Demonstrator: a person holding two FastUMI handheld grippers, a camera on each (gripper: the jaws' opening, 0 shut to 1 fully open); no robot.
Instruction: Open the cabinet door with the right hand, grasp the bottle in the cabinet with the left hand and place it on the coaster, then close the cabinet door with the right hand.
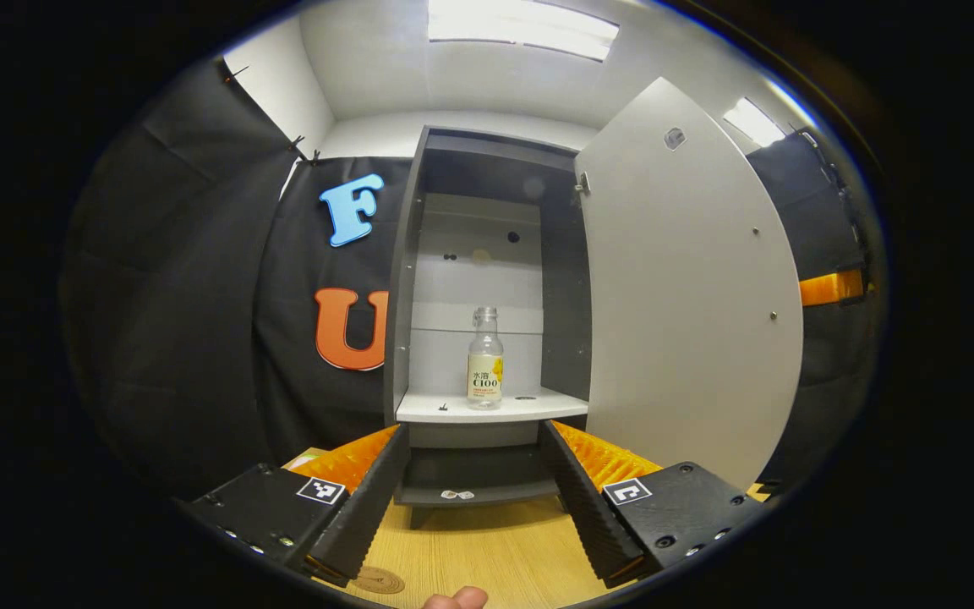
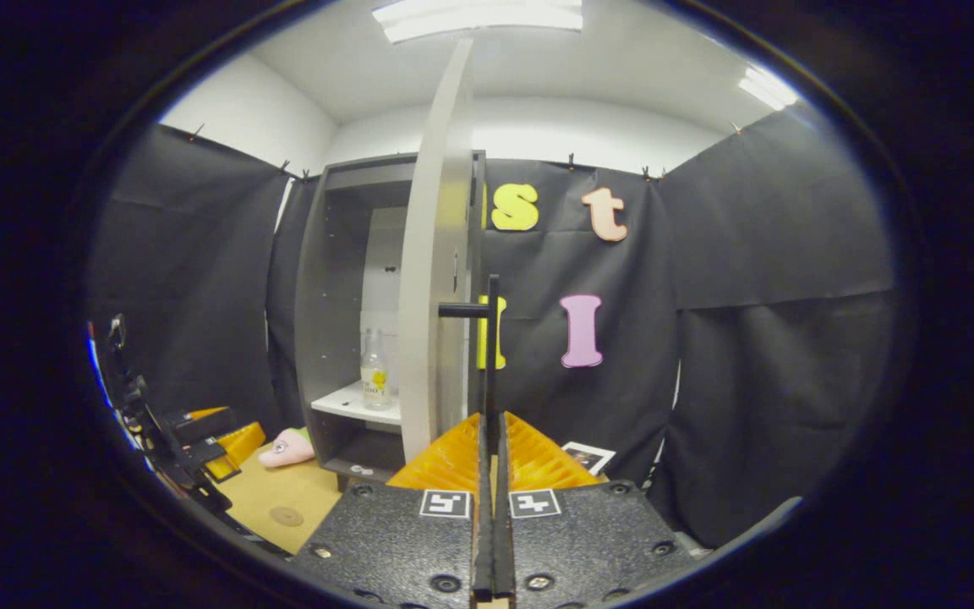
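Note:
The grey cabinet (image 1: 403, 279) stands with its door (image 1: 690, 288) swung wide to the right. A clear bottle (image 1: 484, 359) with a yellow label stands upright on the white shelf (image 1: 453, 408) inside. My left gripper (image 1: 474, 431) is open, a short way in front of the shelf, with the bottle straight ahead between the spread fingers. In the right gripper view the door (image 2: 436, 254) is edge-on and my right gripper (image 2: 491, 423) is shut on its thin black handle (image 2: 491, 338). A round coaster (image 1: 377, 580) lies on the wooden table just below the left gripper.
The bottle (image 2: 374, 372), the coaster (image 2: 287, 516) and the left gripper (image 2: 199, 436) also show at the left of the right gripper view. A pink soft toy (image 2: 284, 448) lies on the table by the cabinet's foot. A thumb tip (image 1: 455, 599) shows at the bottom edge.

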